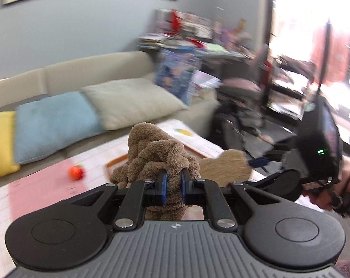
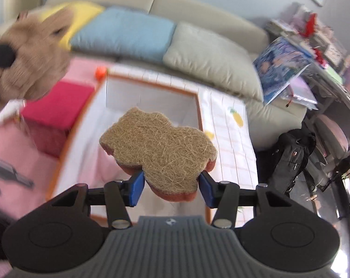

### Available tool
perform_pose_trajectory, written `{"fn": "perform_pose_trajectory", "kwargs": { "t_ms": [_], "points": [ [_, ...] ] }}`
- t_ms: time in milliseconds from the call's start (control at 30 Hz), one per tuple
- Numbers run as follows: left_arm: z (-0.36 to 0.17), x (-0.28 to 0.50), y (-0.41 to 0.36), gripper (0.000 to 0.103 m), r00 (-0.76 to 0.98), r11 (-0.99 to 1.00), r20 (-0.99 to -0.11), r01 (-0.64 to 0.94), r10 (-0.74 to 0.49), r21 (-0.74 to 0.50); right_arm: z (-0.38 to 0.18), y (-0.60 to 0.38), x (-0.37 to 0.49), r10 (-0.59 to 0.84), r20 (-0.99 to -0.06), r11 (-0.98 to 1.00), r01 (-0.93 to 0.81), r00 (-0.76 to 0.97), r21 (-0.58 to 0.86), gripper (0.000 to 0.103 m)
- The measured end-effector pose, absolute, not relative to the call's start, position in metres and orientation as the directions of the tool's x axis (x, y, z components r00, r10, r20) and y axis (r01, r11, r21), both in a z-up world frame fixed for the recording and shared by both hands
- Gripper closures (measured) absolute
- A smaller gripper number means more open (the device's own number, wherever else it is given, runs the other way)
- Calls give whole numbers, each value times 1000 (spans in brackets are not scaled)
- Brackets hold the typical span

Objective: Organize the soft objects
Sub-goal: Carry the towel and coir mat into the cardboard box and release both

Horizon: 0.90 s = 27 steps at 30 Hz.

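Observation:
My left gripper (image 1: pixel 173 180) is shut on a brown knotted plush toy (image 1: pixel 157 153) and holds it in the air above the table. The same toy shows blurred at the upper left of the right wrist view (image 2: pixel 33 69). My right gripper (image 2: pixel 170 185) is shut on a flat, cloud-shaped fibre sponge with a pink underside (image 2: pixel 157 148), held above a white open box with an orange rim (image 2: pixel 151 92). The sponge (image 1: pixel 223 169) and the right gripper's body (image 1: pixel 314 162) also show at the right of the left wrist view.
A red cube box (image 2: pixel 56 113) stands left of the white box on a pink and white tablecloth (image 2: pixel 230 139). A small orange ball (image 1: pixel 76 172) lies on the cloth. Behind is a sofa with yellow (image 2: pixel 82 14), blue (image 2: pixel 128 34) and beige cushions (image 2: pixel 209 58). Cluttered shelves stand at the right.

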<state>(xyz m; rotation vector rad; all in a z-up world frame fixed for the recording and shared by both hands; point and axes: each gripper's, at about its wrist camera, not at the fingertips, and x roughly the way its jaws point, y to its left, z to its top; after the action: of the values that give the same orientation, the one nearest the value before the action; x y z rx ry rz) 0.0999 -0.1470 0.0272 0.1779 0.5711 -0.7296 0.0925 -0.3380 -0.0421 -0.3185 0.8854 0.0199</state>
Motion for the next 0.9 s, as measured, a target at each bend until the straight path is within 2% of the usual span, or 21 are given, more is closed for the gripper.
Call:
{"fn": "perform_pose_trajectory", "kwargs": {
  "t_ms": [100,200,433,833,900],
  "points": [
    [14,114,-178,90,510,672,-605,738,-612,-57,-55,-347,97,-128,-802,932,-207,583,-299,52],
    [-8,127,-201,90,420,622,-670,779,-612,-79,-67,-353,110,-104,-846,931,-249,523,-268,52],
    [-53,154,-224,90,242,541,-827,836,-508,-88,-89,-361,136,-38,-914,938,-302,405,-172,52],
    [-82,170,-253,89,109,473,-906,874,-409,-109,-113,-362,159,10,-959,929,-358,282,-95,51],
    [-89,173,-256,89,93,479,-912,870,-400,-121,-110,-363,158,20,-958,925,-370,285,-91,47]
  ]
}}
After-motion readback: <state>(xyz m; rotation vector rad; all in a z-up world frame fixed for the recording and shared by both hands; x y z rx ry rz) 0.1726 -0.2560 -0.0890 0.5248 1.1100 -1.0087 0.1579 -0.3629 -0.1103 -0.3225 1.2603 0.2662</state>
